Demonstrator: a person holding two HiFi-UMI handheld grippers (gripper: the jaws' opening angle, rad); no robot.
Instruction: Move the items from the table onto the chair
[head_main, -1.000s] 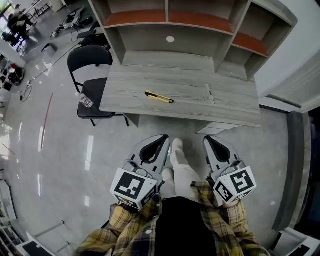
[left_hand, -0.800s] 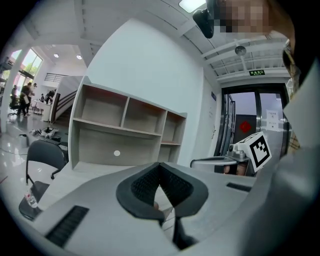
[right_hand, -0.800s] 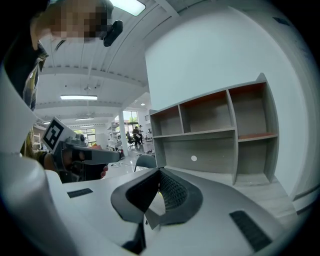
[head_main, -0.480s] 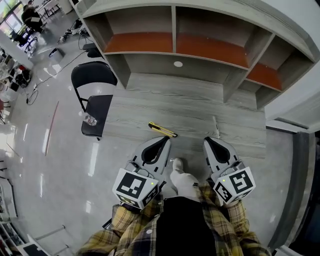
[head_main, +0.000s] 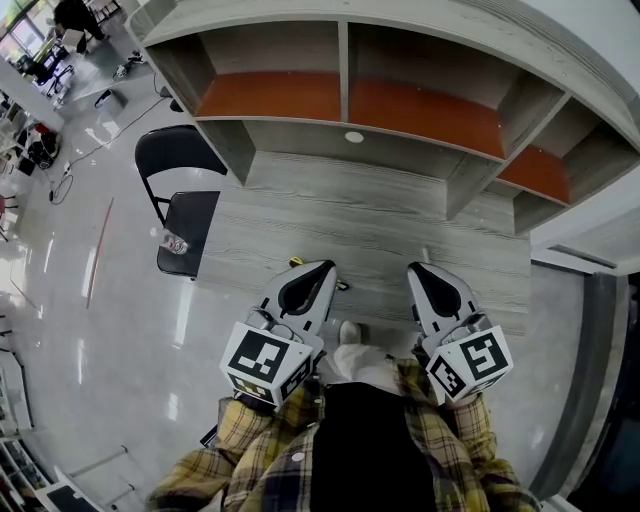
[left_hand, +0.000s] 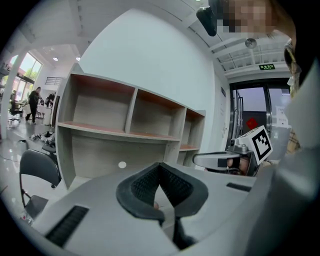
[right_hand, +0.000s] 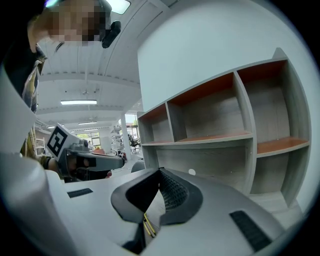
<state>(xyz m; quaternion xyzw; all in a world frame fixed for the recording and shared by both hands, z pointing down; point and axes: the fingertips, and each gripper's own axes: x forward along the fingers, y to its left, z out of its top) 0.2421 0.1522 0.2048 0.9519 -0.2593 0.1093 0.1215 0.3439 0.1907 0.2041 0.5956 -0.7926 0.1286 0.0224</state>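
Over the bench's front edge, both grippers hang shut and empty.
The left gripper (head_main: 322, 270) has its fingers (left_hand: 145, 187) pressed together on nothing, and so do the fingers (right_hand: 175, 192) of the right gripper (head_main: 418, 270). A yellow utility knife (head_main: 295, 262) lies on the bench (head_main: 400, 225) near that front edge, half hidden behind the left gripper's tip. A black chair (head_main: 195, 212) stands just off the bench's left end with a bottle (head_main: 175, 242) on its seat. Open floor (head_main: 110, 300) spreads to the left of it.
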